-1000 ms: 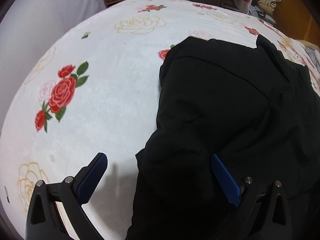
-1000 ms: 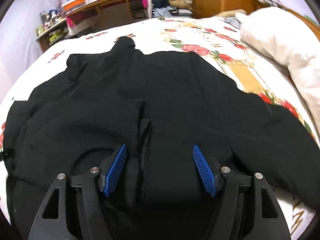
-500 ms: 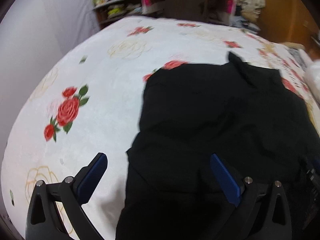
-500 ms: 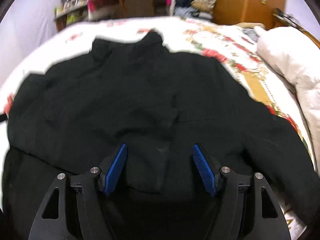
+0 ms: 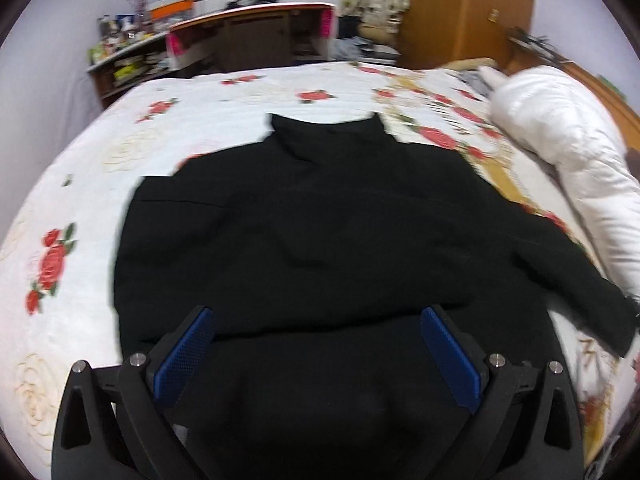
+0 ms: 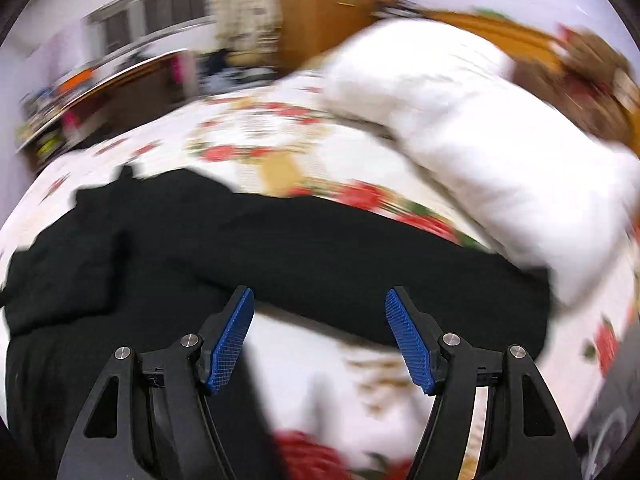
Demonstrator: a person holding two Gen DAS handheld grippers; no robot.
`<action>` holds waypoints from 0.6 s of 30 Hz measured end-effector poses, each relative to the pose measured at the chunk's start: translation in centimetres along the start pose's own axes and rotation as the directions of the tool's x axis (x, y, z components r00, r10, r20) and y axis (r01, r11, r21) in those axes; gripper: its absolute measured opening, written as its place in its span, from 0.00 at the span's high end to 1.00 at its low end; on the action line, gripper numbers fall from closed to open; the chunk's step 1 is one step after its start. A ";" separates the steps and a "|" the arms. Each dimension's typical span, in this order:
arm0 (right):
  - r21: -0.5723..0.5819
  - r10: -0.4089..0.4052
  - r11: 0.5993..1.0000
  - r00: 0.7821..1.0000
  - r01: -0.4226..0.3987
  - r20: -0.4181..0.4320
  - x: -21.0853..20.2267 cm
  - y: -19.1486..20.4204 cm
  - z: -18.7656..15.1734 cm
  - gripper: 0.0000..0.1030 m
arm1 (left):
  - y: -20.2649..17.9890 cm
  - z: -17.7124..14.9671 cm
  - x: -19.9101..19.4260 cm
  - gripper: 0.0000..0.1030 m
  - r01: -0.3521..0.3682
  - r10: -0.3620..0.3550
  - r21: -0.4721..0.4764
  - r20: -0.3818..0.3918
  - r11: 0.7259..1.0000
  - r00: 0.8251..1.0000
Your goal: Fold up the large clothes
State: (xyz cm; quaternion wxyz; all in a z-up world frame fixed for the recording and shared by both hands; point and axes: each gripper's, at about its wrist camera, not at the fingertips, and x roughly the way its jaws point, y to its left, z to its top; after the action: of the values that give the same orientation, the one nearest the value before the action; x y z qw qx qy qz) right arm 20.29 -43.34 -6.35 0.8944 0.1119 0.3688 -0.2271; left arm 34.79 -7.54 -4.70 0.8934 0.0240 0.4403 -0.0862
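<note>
A large black jacket (image 5: 312, 240) lies spread on the rose-print bed cover (image 5: 80, 280), collar at the far end. Its left sleeve is folded in over the body; its right sleeve (image 5: 580, 280) stretches out to the right. My left gripper (image 5: 316, 352) is open and empty above the jacket's lower middle. In the right wrist view, which is blurred, my right gripper (image 6: 320, 340) is open and empty just above the outstretched black sleeve (image 6: 360, 260), with bed cover (image 6: 320, 360) showing between the pads.
A white duvet (image 5: 568, 160) is bunched along the bed's right side and also shows in the right wrist view (image 6: 480, 152). A desk (image 5: 256, 36) with cluttered shelves and a wooden wardrobe (image 5: 460, 8) stand beyond the bed's far end.
My left gripper has swung right from the jacket's left edge to over its middle. My right gripper has swung right from the jacket's middle to over the outstretched right sleeve. Both stayed open.
</note>
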 end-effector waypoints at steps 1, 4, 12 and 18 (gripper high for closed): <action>0.047 -0.035 0.998 0.999 0.036 -0.012 0.0 -2.1 -0.4 0.33 | -0.8 0.0 0.0 0.00 0.021 -0.021 0.005 0.000 1.000 1.000; 0.177 -0.095 0.979 0.994 0.102 -0.045 0.0 -7.0 -1.6 0.25 | -3.2 0.1 0.1 0.00 0.040 -0.040 0.044 0.004 0.998 0.999; 0.387 -0.155 0.902 0.980 0.193 -0.127 1.5 -15.0 -3.8 0.24 | -7.4 1.5 -0.3 0.00 0.068 -0.072 0.107 0.034 0.992 0.997; 0.459 -0.106 0.871 0.978 0.178 -0.179 4.4 -17.4 -4.5 0.24 | -9.1 1.9 0.6 0.00 0.135 -0.136 0.088 0.006 0.987 0.991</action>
State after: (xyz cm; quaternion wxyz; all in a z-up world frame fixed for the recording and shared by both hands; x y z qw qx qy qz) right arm 11.80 -58.26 -13.18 0.7911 0.3153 0.3748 -0.3665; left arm 35.03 -16.78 -3.75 0.8862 0.0324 0.4313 -0.1660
